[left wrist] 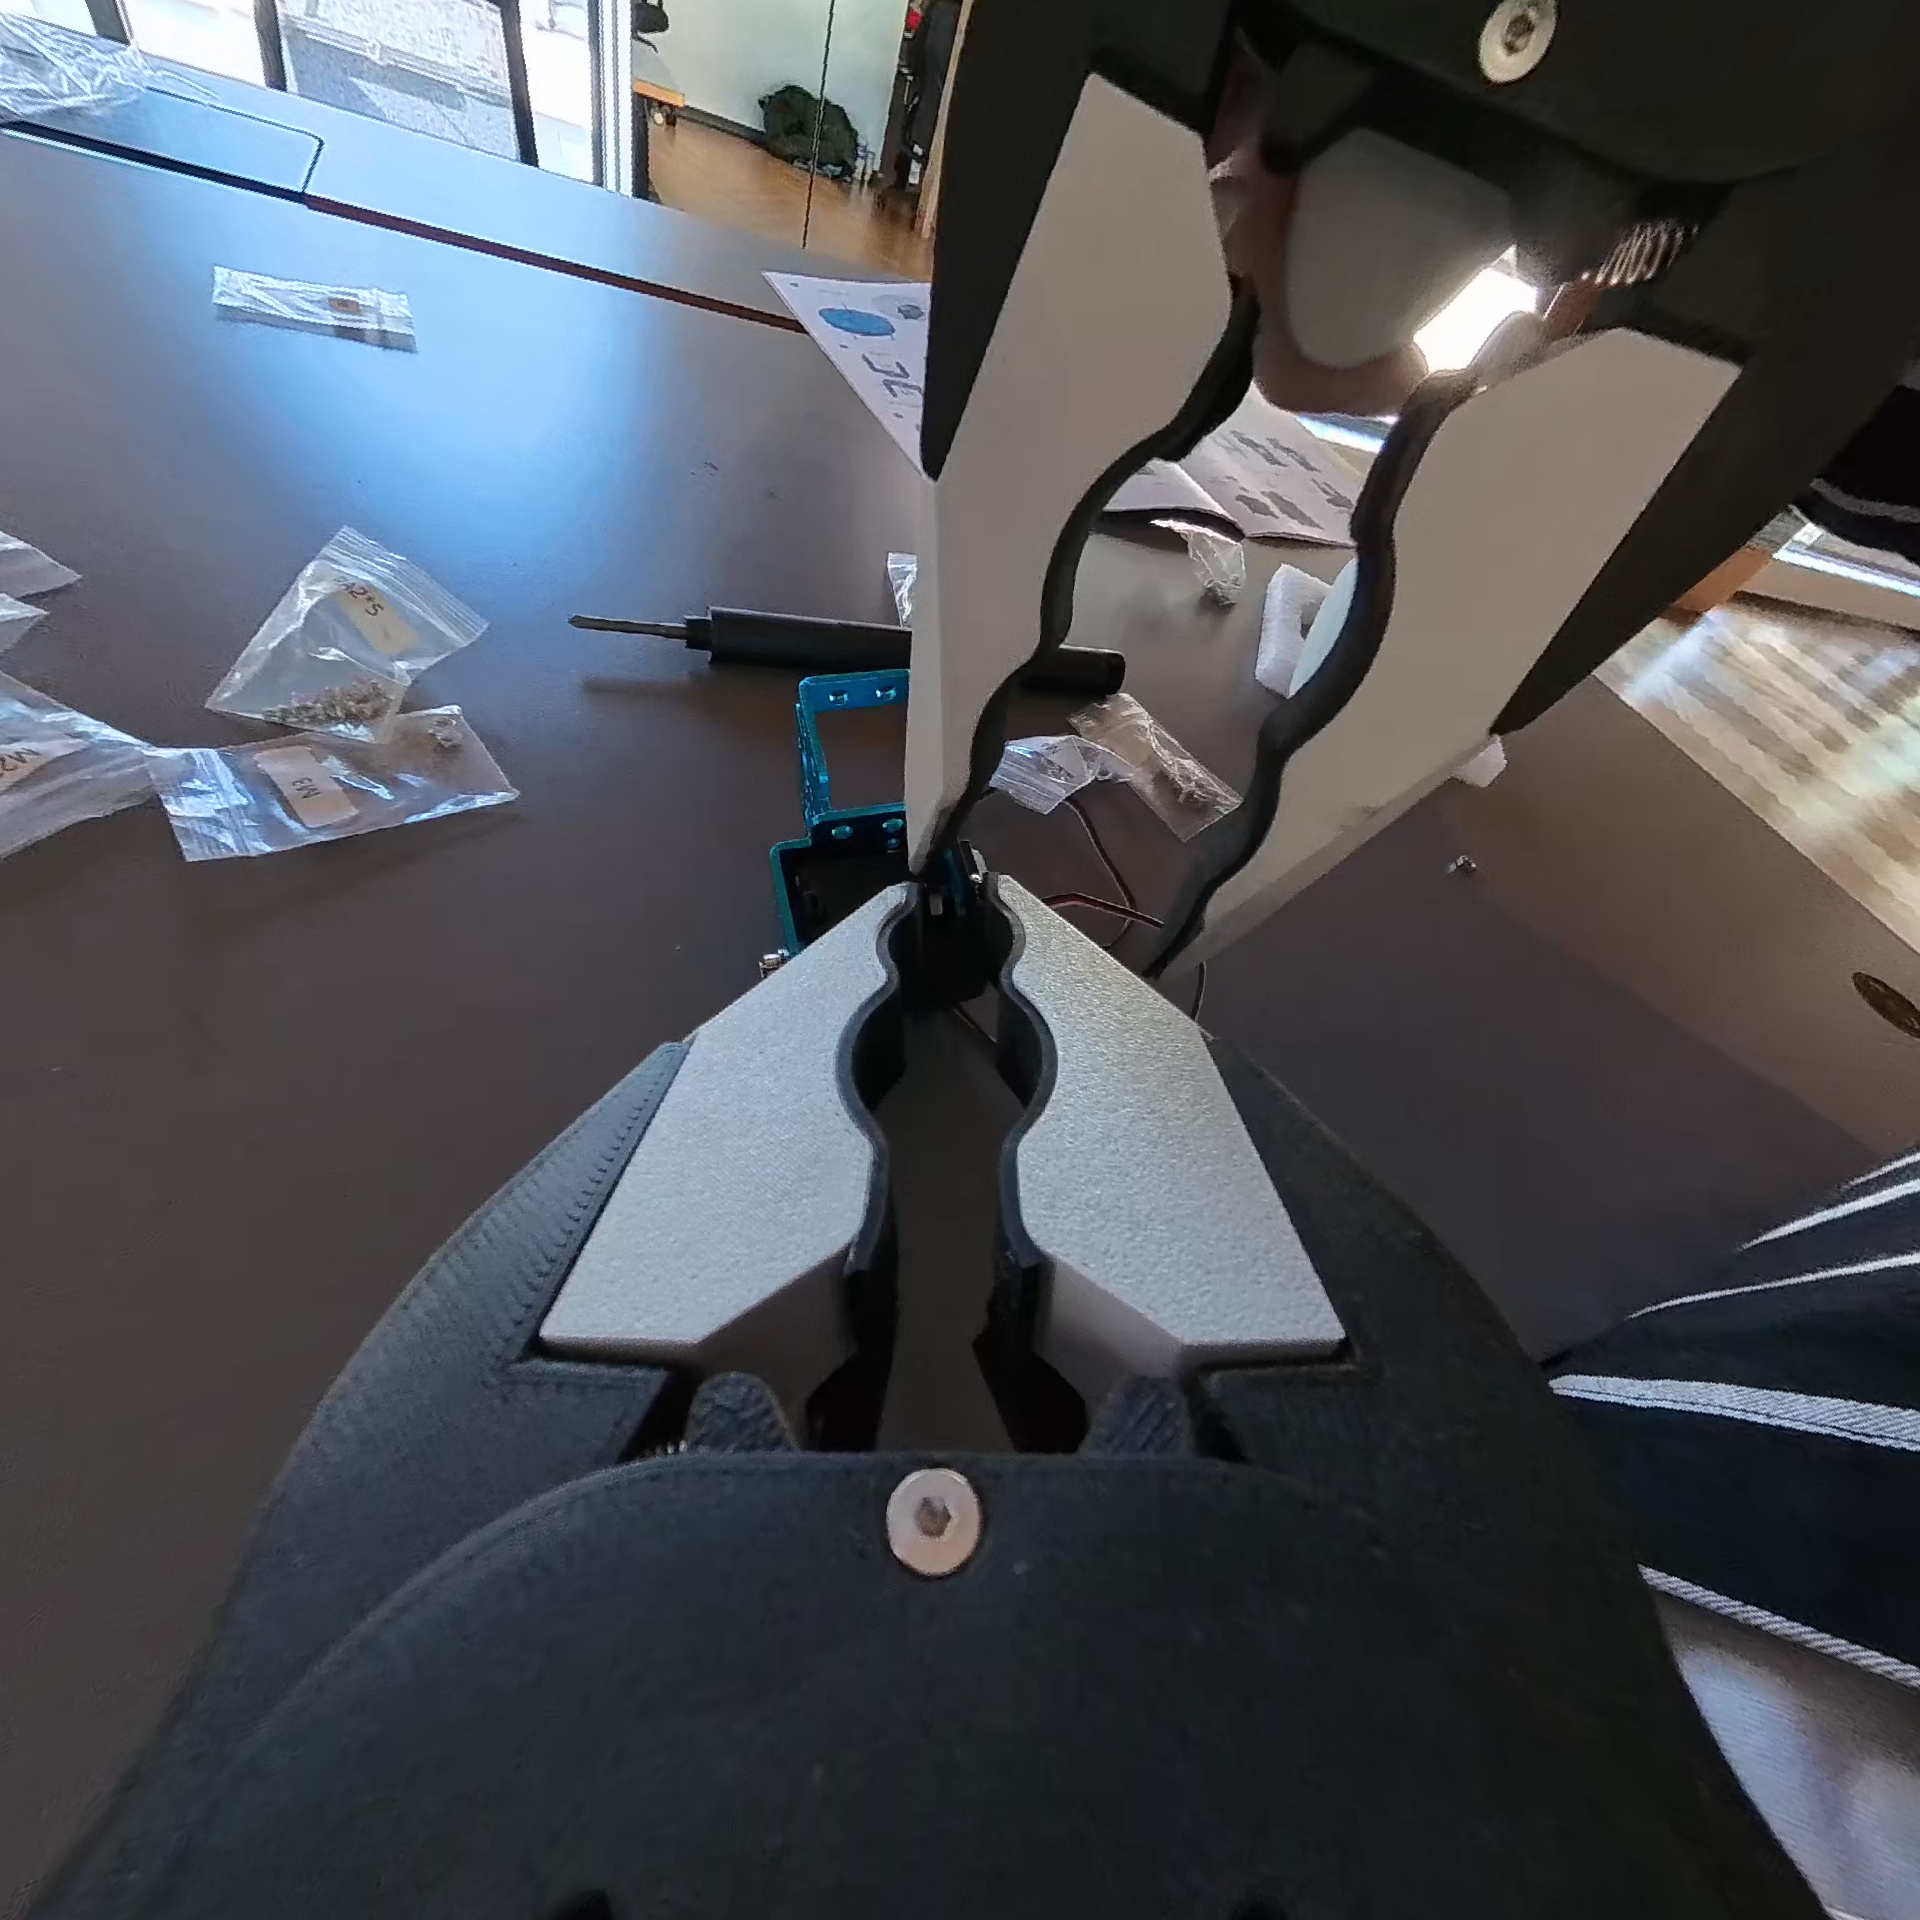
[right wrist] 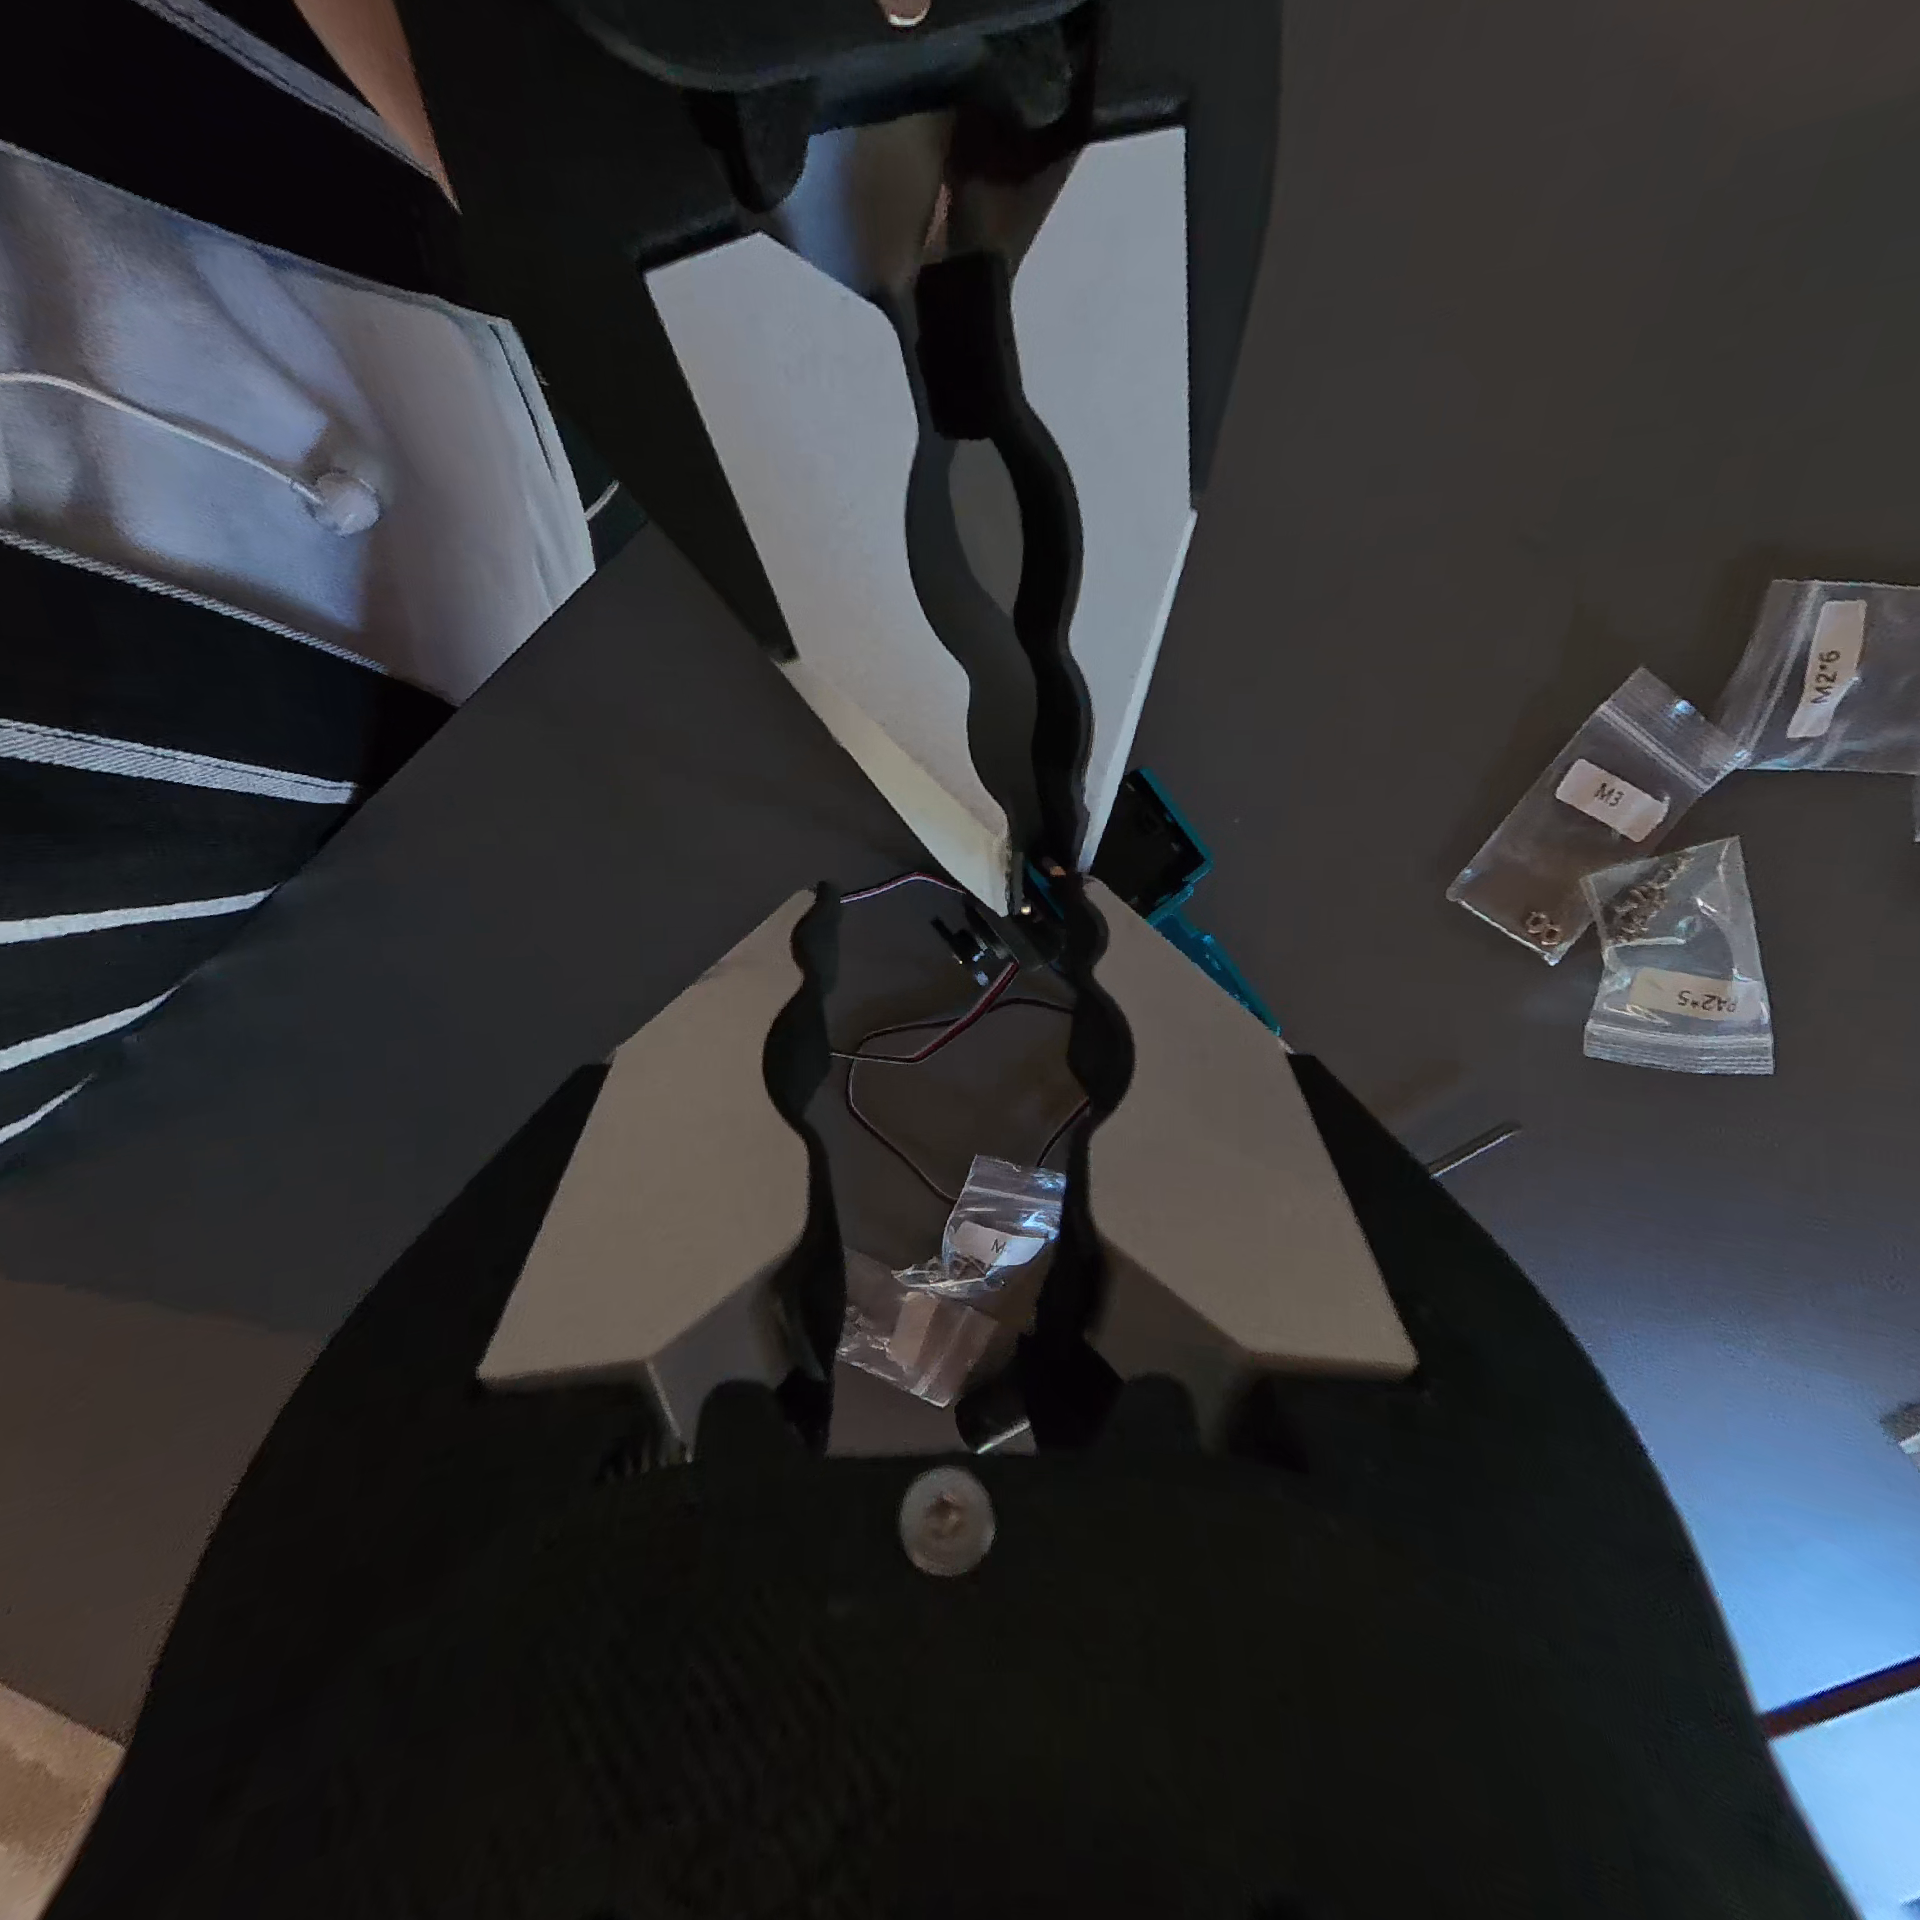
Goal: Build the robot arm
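My left gripper (left wrist: 948, 904) is shut on a small black servo motor (left wrist: 940, 951) fixed to a blue metal bracket (left wrist: 844, 769), low over the dark table (left wrist: 520, 1039). The motor's red, black and white wires (right wrist: 935, 1039) trail across the table. My right gripper (right wrist: 951, 909) is open and comes in from the opposite side. One of its fingertips (right wrist: 1083, 914) touches the blue bracket (right wrist: 1174, 842) right at the left gripper's tips (right wrist: 1044, 862). In the left wrist view the right gripper (left wrist: 1049, 902) reaches down from above, jaws spread.
A black screwdriver (left wrist: 831, 634) lies behind the bracket. Small zip bags of screws lie left (left wrist: 343, 644), (left wrist: 332, 795) and right (left wrist: 1153, 764); one bag (right wrist: 966, 1278) lies under my right gripper. Paper sheets (left wrist: 873, 343) and white foam (left wrist: 1288, 634) lie farther back. A person's striped clothing (left wrist: 1766, 1351) is at the table edge. Left and right tips are no more than a few centimetres apart.
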A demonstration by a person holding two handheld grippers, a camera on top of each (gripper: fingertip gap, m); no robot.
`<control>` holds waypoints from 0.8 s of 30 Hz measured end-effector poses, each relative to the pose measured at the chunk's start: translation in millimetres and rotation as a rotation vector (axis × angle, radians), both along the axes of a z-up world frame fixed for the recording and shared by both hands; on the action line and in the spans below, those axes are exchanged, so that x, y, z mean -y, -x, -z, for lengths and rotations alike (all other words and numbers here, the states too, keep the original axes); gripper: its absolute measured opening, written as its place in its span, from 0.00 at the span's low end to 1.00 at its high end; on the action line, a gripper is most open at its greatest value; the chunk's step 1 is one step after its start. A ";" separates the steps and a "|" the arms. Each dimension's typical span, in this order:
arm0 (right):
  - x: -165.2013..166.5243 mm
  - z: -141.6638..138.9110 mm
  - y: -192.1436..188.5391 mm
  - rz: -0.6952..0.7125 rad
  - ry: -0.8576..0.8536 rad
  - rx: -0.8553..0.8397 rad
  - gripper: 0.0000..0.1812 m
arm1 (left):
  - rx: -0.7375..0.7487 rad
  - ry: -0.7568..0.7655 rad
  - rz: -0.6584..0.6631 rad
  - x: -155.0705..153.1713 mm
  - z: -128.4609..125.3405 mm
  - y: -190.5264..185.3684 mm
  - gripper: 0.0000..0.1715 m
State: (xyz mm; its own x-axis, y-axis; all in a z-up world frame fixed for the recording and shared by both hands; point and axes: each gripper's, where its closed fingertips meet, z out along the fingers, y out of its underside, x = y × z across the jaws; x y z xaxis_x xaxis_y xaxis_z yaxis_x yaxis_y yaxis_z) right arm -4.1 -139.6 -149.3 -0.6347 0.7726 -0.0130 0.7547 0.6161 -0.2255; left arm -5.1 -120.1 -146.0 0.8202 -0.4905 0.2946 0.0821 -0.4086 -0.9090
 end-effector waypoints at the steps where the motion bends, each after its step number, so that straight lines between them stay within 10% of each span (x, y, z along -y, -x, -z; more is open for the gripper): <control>1: 0.6 -0.3 0.4 0.000 0.006 0.002 0.23 | 0.002 0.000 0.001 0.0 0.0 0.1 0.05; 24: 3.6 -6.6 5.3 -0.056 0.038 -0.023 0.20 | 0.011 0.001 0.002 -1.5 -0.3 1.4 0.05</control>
State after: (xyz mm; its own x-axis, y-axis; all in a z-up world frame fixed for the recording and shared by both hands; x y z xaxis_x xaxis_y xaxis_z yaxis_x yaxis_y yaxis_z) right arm -9.4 -143.2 -142.7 -0.6771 0.7354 -0.0269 0.7140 0.6476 -0.2661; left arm -6.5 -118.6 -145.7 0.8160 -0.4918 0.3036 0.0910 -0.4095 -0.9078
